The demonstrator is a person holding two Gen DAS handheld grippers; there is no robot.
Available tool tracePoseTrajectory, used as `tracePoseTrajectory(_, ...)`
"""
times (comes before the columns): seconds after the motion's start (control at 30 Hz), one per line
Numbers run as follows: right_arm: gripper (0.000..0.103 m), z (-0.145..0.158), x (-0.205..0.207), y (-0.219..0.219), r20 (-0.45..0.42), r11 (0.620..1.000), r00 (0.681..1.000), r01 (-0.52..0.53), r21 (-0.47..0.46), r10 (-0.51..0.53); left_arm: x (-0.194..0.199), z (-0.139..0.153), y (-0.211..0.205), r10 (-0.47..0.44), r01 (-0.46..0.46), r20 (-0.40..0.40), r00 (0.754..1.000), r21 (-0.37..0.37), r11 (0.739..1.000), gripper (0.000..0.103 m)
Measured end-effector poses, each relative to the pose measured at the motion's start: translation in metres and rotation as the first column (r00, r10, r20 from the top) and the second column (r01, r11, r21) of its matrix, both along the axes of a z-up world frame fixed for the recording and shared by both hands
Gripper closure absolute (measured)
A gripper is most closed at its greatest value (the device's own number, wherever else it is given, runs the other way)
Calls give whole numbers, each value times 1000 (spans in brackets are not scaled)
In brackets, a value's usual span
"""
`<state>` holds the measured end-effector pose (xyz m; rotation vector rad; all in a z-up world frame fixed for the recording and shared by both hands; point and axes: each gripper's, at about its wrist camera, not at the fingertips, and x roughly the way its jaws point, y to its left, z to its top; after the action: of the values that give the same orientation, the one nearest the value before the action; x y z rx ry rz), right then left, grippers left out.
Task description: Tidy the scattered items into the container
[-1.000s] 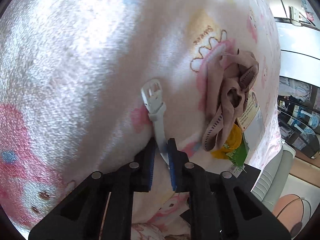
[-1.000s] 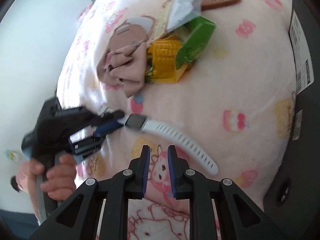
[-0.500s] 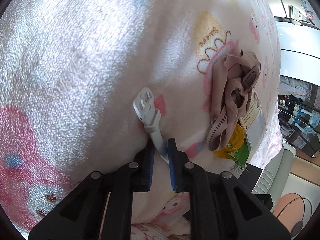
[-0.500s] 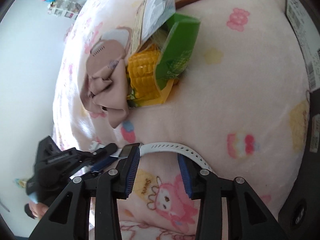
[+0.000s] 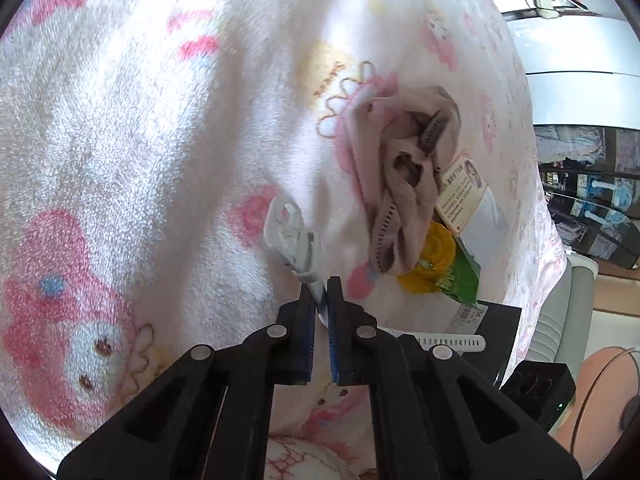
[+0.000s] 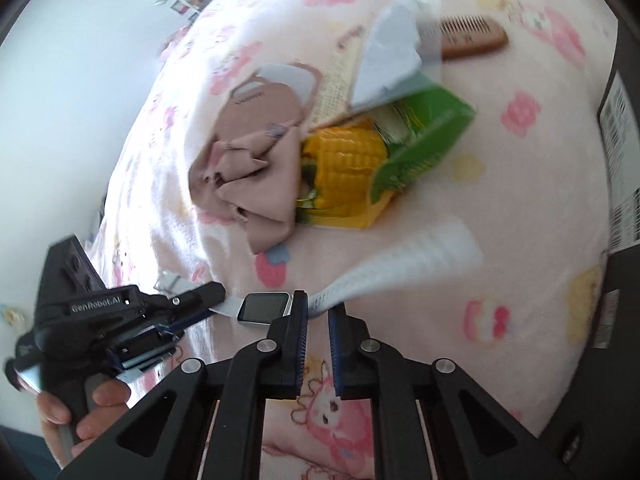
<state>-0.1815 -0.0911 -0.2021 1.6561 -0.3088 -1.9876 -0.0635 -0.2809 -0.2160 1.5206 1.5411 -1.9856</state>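
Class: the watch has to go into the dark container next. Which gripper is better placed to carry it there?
Probably right: the right gripper pinches the watch strap, with the container at its side. The left gripper holds the buckle end.

White watch strap (image 6: 404,268) ahead of the claw; beyond it yellow corn (image 6: 344,172), beige cloth (image 6: 256,160), green packet (image 6: 424,148), pink cartoon-print blanket (image 6: 520,208)

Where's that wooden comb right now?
In the right wrist view the wooden comb lies at the top right on the pink cartoon blanket, just beyond the crumpled packet and green corn bag.
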Motion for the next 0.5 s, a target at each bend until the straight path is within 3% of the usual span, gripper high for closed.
tracePoseTrajectory(0.13, 96, 29, 14, 7, -50, 999, 998, -31, -17, 31, 25, 32, 21, -40, 34, -115, 993, -61, 998, 100)
tracePoseTrajectory(0.2, 96, 43, 22, 18, -71, 999, 997, -28, -32, 25, 24, 46, 4, -52, 41, -150, 987, -72, 997, 100)
tracePoseTrajectory(0.3, 96, 67, 37, 39, -114, 998, 993, -14, -62, 7, 20, 66, 21, -100, 79, -207, 973, -107, 991, 100)
tracePoseTrajectory(0.4, 96, 94, 50, 82, -153, 996, 988, 20, -88, -33, 15, 90, 53, -173, 139, -260, 950, -144, 980, 100)
tracePoseTrajectory(0.5, 96, 117, 59, 115, -185, 991, 978, 75, -107, -94, 1, 114, 89, -252, 212, -325, 911, -154, 965, 100)
